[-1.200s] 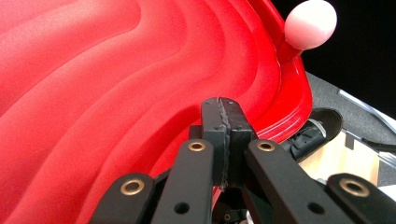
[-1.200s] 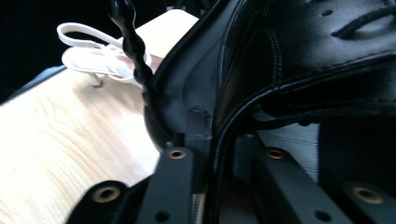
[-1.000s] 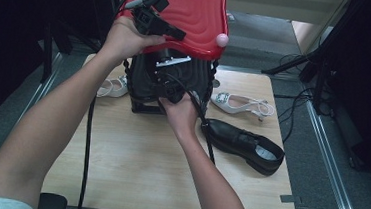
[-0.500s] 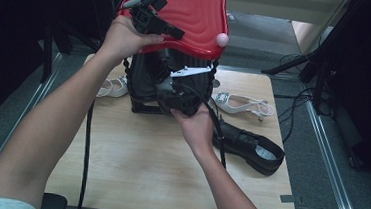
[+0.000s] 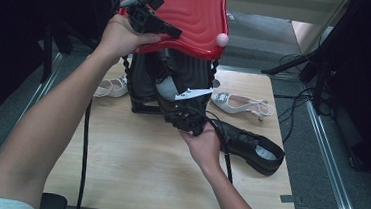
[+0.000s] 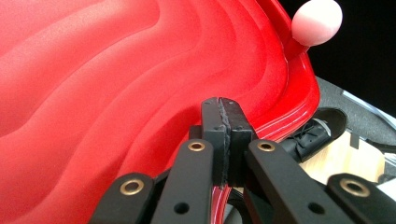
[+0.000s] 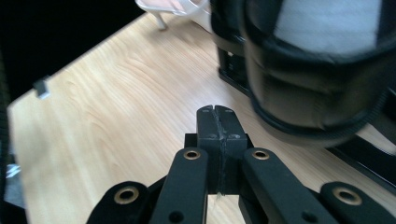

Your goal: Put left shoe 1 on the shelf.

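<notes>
Left gripper jaws clamped on rim of raised red lid. Right gripper jaws just closed, nothing between, low over table beside black case. Black shoe just right of hand; white sandals flank case.

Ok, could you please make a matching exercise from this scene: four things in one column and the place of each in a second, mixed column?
Things:
1. red lid
2. pink ball
3. black lace-up shoe
4. right white sandal

Places:
a. lying on the table, in front of the sandal
b. raised above the black stand
c. on the table, behind the black shoe
d. at the lid's rim

Pairs: 1-b; 2-d; 3-a; 4-c
</notes>
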`<state>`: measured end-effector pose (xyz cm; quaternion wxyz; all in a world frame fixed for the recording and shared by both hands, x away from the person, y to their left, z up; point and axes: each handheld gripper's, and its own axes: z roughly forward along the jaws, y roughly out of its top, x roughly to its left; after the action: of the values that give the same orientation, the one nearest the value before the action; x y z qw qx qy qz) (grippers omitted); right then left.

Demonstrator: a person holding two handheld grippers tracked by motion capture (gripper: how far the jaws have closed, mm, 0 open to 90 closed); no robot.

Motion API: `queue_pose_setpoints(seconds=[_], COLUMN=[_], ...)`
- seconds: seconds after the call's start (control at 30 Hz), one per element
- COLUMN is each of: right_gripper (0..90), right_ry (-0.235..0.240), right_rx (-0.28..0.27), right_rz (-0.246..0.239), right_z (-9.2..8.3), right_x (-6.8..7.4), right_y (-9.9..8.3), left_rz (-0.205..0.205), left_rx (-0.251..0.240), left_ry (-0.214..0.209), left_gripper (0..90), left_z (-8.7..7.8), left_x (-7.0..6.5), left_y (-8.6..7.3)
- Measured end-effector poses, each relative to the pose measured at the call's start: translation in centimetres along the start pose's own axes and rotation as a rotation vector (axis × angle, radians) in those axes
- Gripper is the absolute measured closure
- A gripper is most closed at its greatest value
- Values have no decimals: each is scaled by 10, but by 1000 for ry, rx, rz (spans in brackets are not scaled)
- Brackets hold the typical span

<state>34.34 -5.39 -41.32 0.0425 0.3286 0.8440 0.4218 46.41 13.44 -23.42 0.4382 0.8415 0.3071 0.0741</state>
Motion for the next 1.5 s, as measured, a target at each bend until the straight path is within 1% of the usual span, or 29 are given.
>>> queue_pose_setpoints(seconds=[0.03,0.1,0.17,0.23,0.27,0.3,0.33,0.4,0.47,0.57,0.6,0.67,0.7,0.73,0.8,0.87,0.93,1.0,1.03,1.1,1.17,1.27,1.3,1.33,1.37,1.4,1.43,1.47,1.5], right_gripper=[900,900,900,900,900,900,900,900,900,900,900,900,900,900,900,900,900,900,900,900,900,900,900,900,900,900,900,900,900], right_ry=[-10,0,-8,-32,-30,-17,-15,-20,-24,-46,-43,-35,-39,-39,-50,-44,-45,-47,-55,-57,-50,-48,-53,-54,-43,-29,-10,-9,-15], right_rx=[3,0,-5,-7,-5,-5,3,8,10,28,33,24,24,24,23,20,23,27,27,24,25,19,16,15,3,-5,-13,-17,-14], right_rz=[2,11,10,12,17,27,39,20,15,6,7,4,3,3,0,18,26,23,13,18,24,17,12,19,24,35,56,59,55], right_z=[1,0,0,1,2,2,2,2,2,5,9,12,16,16,20,25,27,30,34,36,40,46,47,49,50,51,52,53,53], right_x=[-3,-8,-12,-15,-18,-20,-19,-18,-17,-16,-17,-17,-17,-17,-17,-18,-18,-17,-17,-16,-15,-12,-11,-10,-10,-11,-11,-11,-10], right_y=[-1,-3,-3,-2,0,1,2,5,9,19,25,28,33,33,40,47,49,54,59,62,66,69,70,71,72,72,73,74,75], left_rz=[0,-3,-2,0,0,-4,-11,-19,-18,-11,-13,-11,-12,-13,-18,-21,-20,-19,-18,-18,-17,-17,-20,-22,-25,-43,-63,-72,-72], left_rx=[-2,-3,-3,-4,-4,-5,-9,-9,-8,-5,-6,-6,-7,-9,-14,-18,-19,-20,-21,-25,-24,-22,-21,-22,-19,-17,-14,-16,-18], left_ry=[-1,-3,-3,-1,1,1,-3,-5,-2,6,7,6,6,2,-3,-5,-5,-5,-3,-1,1,7,11,10,7,-8,-27,-36,-38], left_gripper=[900,900,900,900,900,900,900,900,900,900,900,900,900,900,900,900,900,900,900,900,900,900,900,900,900,900,900,900,900], left_z=[0,0,0,0,0,0,0,0,0,-1,-1,-1,-1,0,0,0,0,0,0,0,0,-1,-1,-2,-3,-3,-3,-3,-3], left_x=[0,0,0,0,0,0,1,1,0,-1,-1,-1,-1,0,0,1,0,0,0,0,0,0,0,1,1,3,6,8,9], left_y=[0,-1,-1,-1,-1,-1,-2,-2,-2,-2,-2,-2,-2,-2,-2,-3,-3,-3,-4,-4,-4,-4,-4,-4,-5,-5,-5,-5,-5])
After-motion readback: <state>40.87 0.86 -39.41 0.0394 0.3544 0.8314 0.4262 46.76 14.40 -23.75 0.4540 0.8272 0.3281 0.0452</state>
